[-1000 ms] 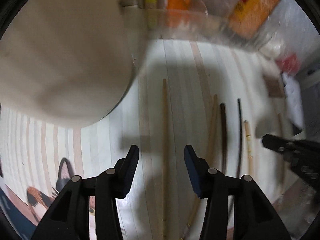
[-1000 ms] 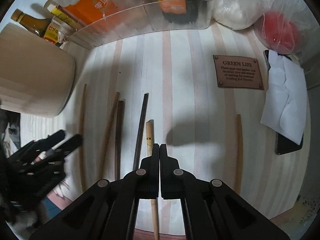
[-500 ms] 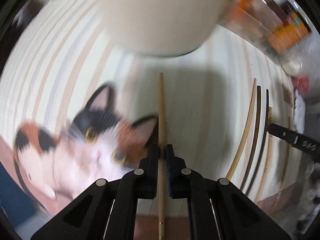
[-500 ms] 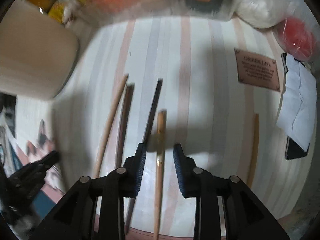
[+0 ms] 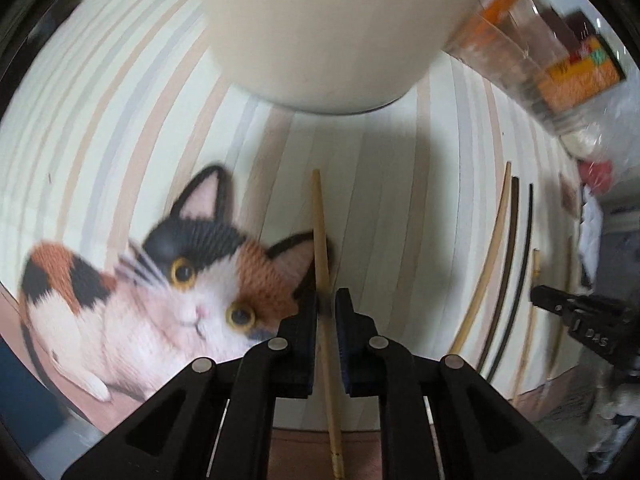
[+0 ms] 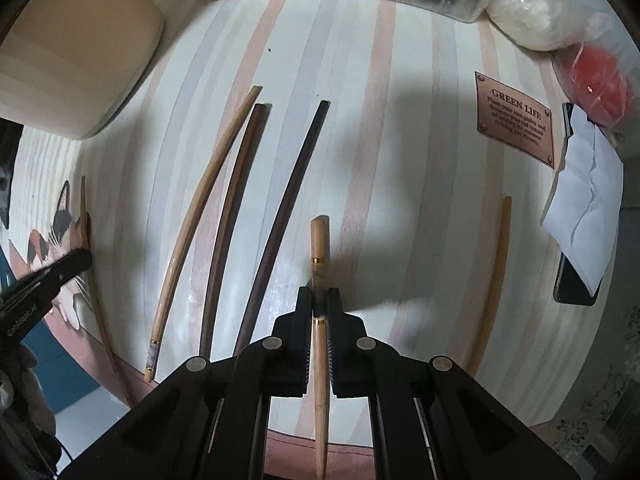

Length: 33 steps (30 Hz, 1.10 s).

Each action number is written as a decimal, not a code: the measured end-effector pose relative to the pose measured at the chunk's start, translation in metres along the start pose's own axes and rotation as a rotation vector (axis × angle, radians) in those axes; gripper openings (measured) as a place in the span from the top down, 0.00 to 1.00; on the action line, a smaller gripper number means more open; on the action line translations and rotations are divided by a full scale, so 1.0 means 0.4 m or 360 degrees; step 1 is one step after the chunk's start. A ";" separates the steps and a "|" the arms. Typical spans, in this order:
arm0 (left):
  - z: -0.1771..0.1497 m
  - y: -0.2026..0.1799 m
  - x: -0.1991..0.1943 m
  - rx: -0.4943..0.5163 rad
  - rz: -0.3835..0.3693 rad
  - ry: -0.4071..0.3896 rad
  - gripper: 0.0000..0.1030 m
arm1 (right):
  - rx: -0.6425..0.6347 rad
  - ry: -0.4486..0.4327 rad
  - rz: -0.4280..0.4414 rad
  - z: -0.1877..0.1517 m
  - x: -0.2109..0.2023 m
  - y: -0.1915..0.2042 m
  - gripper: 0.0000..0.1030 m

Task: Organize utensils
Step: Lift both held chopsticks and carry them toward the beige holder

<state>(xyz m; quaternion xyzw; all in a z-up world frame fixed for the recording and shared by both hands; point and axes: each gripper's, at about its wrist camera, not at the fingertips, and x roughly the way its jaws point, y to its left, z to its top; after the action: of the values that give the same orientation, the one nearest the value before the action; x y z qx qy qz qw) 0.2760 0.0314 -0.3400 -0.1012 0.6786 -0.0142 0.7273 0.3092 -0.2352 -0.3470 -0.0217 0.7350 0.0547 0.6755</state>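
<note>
Striped tabletop [image 6: 360, 120] with cat print [image 5: 168, 292]; beige pot [image 5: 320, 28] behind print, contents hidden. Left gripper [image 5: 327, 312] jaws clamp pale chopstick [image 5: 320, 220]; right gripper [image 6: 319, 308] jaws just closing, clamped on gold-banded chopstick [image 6: 319, 240].

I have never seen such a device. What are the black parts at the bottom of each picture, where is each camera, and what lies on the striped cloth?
A person holds one black two-finger gripper in each hand, and a camera on each looks down along its fingers. In the left view, the left gripper is shut on a pale wooden chopstick beside the printed calico cat, below a cream round container. In the right view, the right gripper is shut on a light chopstick with gold rings. Its jaws have just been closing. Four more chopsticks, two of them dark brown chopsticks, lie loose on the striped tablecloth.
</note>
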 end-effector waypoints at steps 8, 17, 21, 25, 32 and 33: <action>0.038 -0.088 0.013 0.0259 0.0259 -0.0068 0.96 | -0.0046 0.0112 -0.0072 0.106 -0.004 0.046 0.93; -0.012 -0.071 -0.087 0.0211 0.0178 -0.0233 0.96 | 0.0057 -0.0200 -0.0014 0.061 -0.080 0.020 0.94; -0.032 -0.076 -0.162 0.0210 0.0133 -0.0322 0.96 | 0.0076 -0.0355 0.0012 0.027 -0.150 0.000 0.94; -0.049 -0.069 -0.247 0.0212 0.0082 -0.0426 0.96 | 0.0098 -0.0498 0.0051 0.007 -0.232 -0.018 0.94; -0.062 -0.114 -0.354 0.0262 0.0046 -0.0636 0.96 | 0.0078 -0.0719 0.0076 -0.123 -0.264 0.041 0.94; -0.059 -0.116 -0.363 0.0269 0.0049 -0.0649 0.96 | 0.0074 -0.0747 0.0071 -0.127 -0.269 0.046 0.94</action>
<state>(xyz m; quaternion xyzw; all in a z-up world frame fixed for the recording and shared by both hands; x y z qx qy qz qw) 0.2468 0.0061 -0.1906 -0.0304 0.5154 -0.0393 0.8555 0.2663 -0.2268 -0.2348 0.0234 0.5590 0.0563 0.8269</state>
